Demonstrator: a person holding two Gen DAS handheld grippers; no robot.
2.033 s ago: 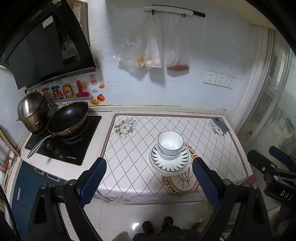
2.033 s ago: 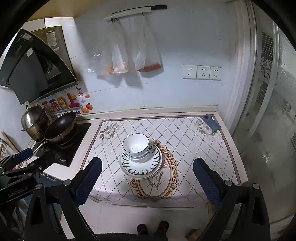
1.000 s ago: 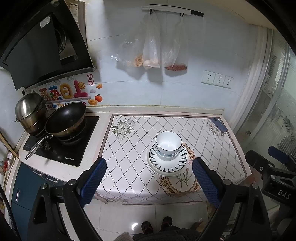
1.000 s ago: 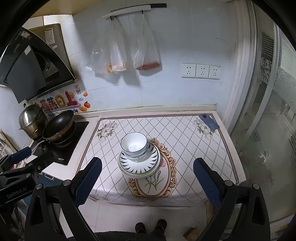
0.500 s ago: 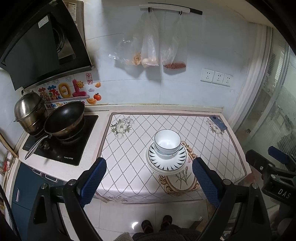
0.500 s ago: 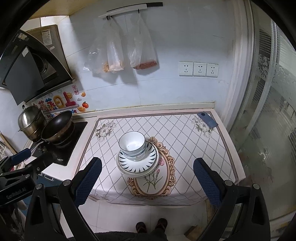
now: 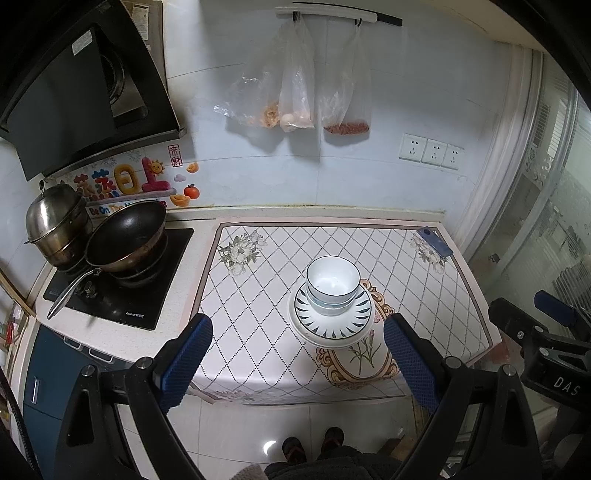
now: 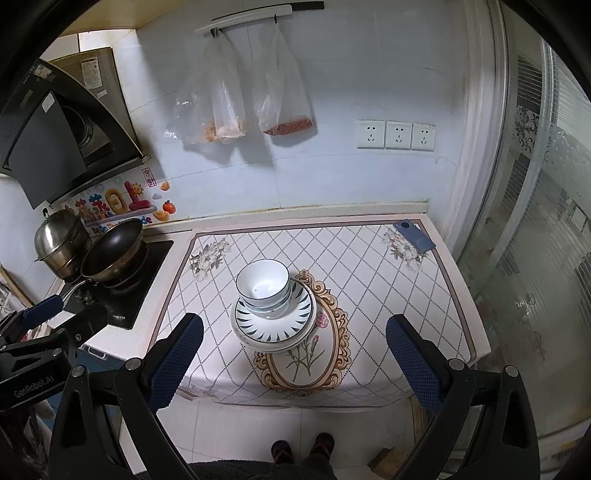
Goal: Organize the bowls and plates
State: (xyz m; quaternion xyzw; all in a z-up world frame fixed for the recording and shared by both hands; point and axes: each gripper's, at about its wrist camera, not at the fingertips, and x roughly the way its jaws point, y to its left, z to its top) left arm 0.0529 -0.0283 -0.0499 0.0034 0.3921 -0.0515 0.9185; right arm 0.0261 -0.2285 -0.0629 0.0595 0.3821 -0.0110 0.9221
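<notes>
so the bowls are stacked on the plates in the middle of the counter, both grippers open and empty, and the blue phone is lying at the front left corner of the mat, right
Not quite. The blue phone lies at the back right corner of the mat, near the wall, as the right wrist view shows. The rest holds: the bowls sit stacked on the plates, and the left gripper and right gripper are open and empty.

A home kitchen, small and lived-in. Black range hood (image 7: 85, 92) slanting over a cooktop (image 7: 122, 280) with a dark wok (image 7: 127, 240) and a steel pot (image 7: 57, 221) beside it. White tiled wall with cartoon stickers (image 7: 122, 184), three sockets (image 7: 430, 151) and a rail (image 7: 332, 13) hung with food bags (image 7: 295, 92). Counter covered in a flowered, diamond-patterned cloth (image 7: 258, 295), bowls (image 7: 332, 284) stacked on plates (image 7: 332, 321) at its middle. Frosted glass door (image 8: 535, 240) at the right; tiled floor (image 7: 258, 424) below, shoes (image 8: 303, 450) at the counter's edge.
</notes>
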